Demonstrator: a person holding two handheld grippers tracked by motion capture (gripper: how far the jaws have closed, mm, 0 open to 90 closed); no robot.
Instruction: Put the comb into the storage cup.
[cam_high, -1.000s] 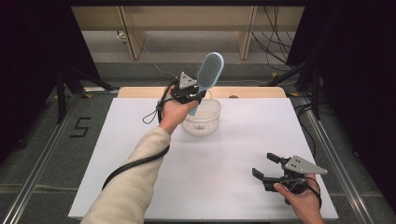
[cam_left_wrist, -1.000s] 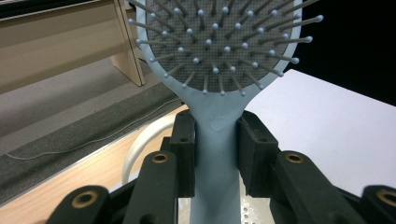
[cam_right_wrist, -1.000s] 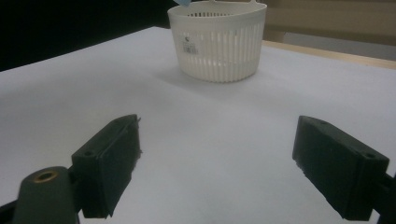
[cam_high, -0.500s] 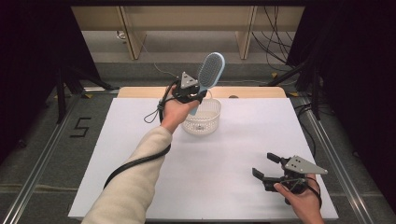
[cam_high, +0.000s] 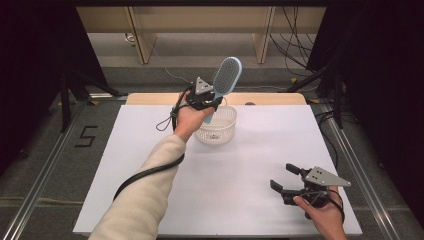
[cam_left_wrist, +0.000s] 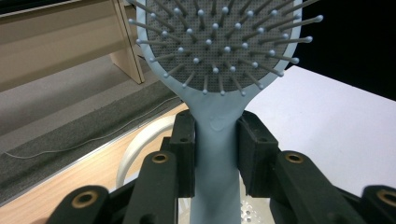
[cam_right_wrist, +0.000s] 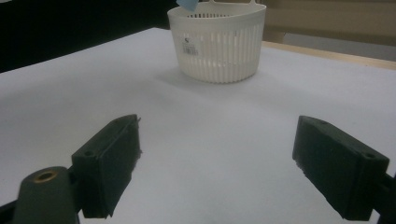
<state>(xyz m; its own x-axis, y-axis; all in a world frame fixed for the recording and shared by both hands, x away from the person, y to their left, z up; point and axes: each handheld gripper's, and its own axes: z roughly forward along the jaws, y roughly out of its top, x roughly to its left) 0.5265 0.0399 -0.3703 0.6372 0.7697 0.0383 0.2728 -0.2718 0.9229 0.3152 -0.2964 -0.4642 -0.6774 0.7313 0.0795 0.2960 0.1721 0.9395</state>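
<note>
Left tool (cam_left_wrist: 215, 154), hairbrush (cam_left_wrist: 219, 56); label (cam_right_wrist: 190, 47) unreadable

The table (cam_high: 250, 165) is seen by the high view from above the near edge, faced forward and down, with the floor and shelf beyond taken in. The left gripper view is carried close behind its jaws, aimed up along the brush (cam_left_wrist: 219, 93), with the table (cam_left_wrist: 327, 121) and floor behind. The right gripper view is set low near the table (cam_right_wrist: 187, 140), faced level toward the basket (cam_right_wrist: 219, 46). The basket (cam_high: 216, 125) and brush (cam_high: 226, 80) are shared with the high view.
</note>
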